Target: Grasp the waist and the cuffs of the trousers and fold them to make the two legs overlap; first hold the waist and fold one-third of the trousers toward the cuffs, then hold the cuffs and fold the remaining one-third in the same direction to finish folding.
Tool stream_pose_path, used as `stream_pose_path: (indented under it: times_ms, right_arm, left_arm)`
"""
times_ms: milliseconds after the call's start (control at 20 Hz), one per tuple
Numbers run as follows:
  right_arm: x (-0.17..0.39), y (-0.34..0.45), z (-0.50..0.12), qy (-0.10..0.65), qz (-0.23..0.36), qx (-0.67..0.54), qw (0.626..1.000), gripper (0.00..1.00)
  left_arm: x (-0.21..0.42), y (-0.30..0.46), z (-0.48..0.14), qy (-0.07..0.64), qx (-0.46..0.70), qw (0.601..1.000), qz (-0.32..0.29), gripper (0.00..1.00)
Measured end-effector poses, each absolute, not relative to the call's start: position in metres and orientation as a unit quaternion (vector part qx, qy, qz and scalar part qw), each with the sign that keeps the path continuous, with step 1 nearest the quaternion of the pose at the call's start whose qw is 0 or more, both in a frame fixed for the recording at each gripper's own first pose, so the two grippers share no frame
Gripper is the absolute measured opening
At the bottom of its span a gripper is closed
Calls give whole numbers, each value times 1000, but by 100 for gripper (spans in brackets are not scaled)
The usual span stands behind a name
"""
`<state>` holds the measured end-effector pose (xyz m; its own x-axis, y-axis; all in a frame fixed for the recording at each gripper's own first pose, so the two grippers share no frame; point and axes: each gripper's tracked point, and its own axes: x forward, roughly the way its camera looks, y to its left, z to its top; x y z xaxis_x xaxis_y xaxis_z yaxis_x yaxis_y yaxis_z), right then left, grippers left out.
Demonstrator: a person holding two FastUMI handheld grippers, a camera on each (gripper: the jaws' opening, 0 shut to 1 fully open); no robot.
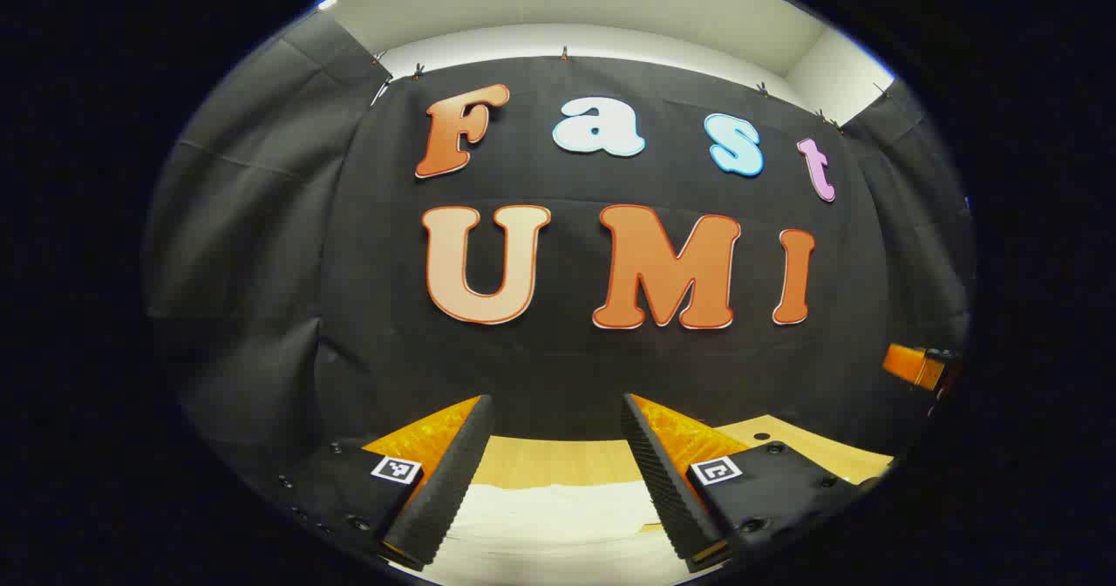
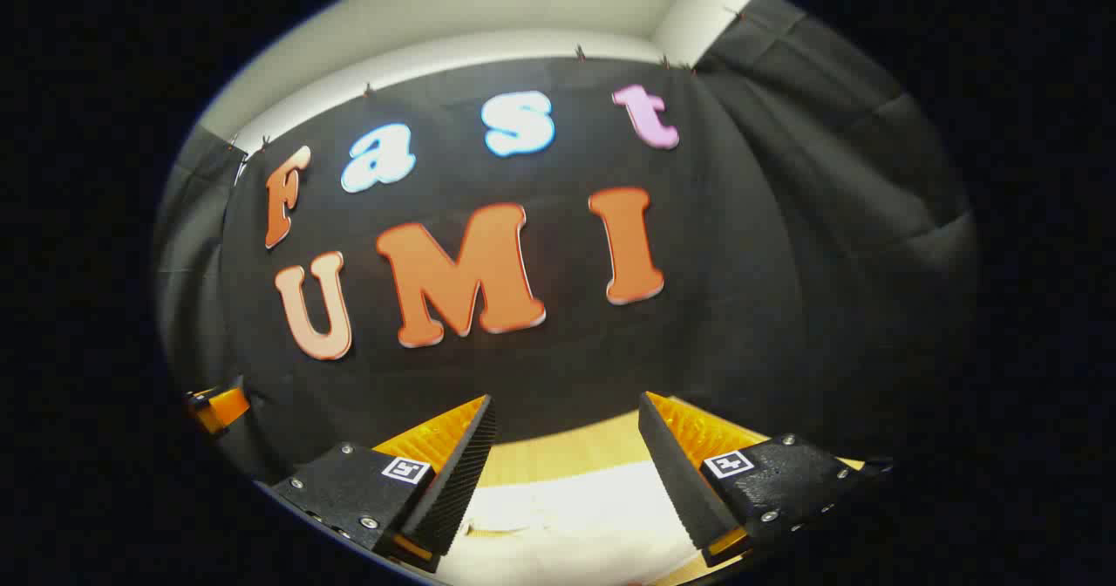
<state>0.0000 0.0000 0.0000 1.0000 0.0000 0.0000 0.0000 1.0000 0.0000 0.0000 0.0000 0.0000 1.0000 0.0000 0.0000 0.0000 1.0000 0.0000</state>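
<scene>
Pale, cream-coloured trousers (image 1: 558,516) lie flat on a wooden table (image 1: 558,459), low in the left gripper view. My left gripper (image 1: 558,420) hangs above them, open, with nothing between its fingers. In the right gripper view the same pale trousers (image 2: 575,507) spread below my right gripper (image 2: 565,416), which is open too and holds nothing. Both cameras look mostly at the booth's wall, so little of the cloth shows. I cannot tell waist from cuffs here.
The wooden table (image 2: 558,451) runs back to the black cloth wall. At the right edge of the left gripper view sits part of the other gripper (image 1: 915,366); the right gripper view has the other gripper (image 2: 218,407) at its left edge.
</scene>
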Motion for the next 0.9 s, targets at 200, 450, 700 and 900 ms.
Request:
stream_pose_path:
  times_ms: [200,450,700,900]
  right_arm:
    - [-4,26,-4,13,-12,-86,996,98]
    - [-11,65,-26,71,50,-73,994,99]
    - [-15,68,-30,86,60,-73,992,99]
    - [-17,60,-47,132,60,-43,988,99]
  left_arm:
    - [-1,55,-2,10,-5,1000,28,94]
    - [1,85,-4,15,-3,999,46,98]
    - [1,92,-15,34,-18,998,51,94]
    - [1,92,-16,37,-13,998,52,96]
